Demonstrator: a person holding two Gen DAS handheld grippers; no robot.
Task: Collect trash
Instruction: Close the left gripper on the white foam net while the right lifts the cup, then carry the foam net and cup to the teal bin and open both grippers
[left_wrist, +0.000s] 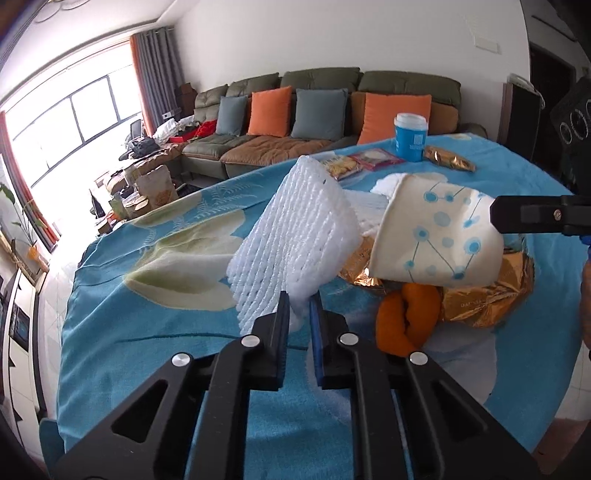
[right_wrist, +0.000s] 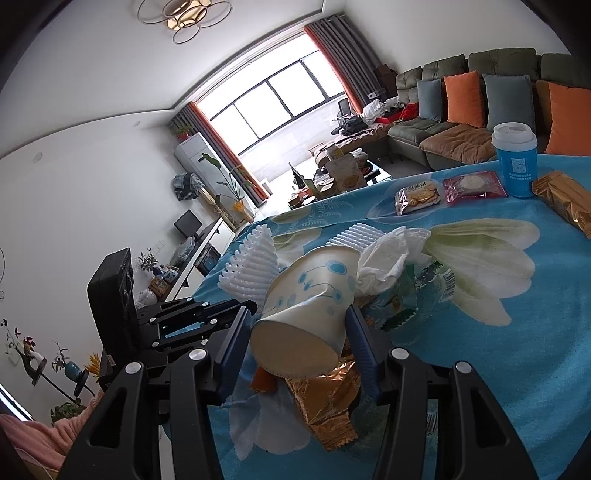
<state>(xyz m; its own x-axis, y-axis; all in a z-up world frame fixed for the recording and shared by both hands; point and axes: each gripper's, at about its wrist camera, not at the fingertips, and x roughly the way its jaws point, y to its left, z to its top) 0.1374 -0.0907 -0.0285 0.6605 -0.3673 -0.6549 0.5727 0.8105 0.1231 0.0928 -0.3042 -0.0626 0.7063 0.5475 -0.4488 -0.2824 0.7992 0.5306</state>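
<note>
Left gripper (left_wrist: 300, 308): levelled low over the table, fingers pointed forward and slightly upward, jaws drawn nearly together on the lower edge of a white foam fruit net (left_wrist: 295, 240), which is held raised and tilted above the blue floral tablecloth (left_wrist: 147, 332). Right gripper (right_wrist: 295, 332): brought in from the opposite side, angled downward toward the table, fingers clamped on either side of a crushed paper cup (right_wrist: 306, 299) near its base; the cup is held on its side, base toward the right wrist camera, mouth toward the far end of the table, its wall visibly dented. In the left wrist view, one black finger (left_wrist: 517, 218) of the right gripper is seen against the cup's wall. Beneath and around the held cup, a heap of trash is recorded on the cloth: orange peel (left_wrist: 406, 317), crumpled gold foil wrapper (right_wrist: 325, 406), crumpled white tissue (right_wrist: 388, 258), a second foam net (right_wrist: 354, 236) lying behind the cup, and a clear printed plastic wrapper (right_wrist: 424, 291). At the far end of the table, well apart from the heap, are listed a blue cup with white lid (right_wrist: 515, 162), a biscuit packet (right_wrist: 417, 197), a pink snack packet (right_wrist: 474, 186) and a gold packet (right_wrist: 565, 201).
</note>
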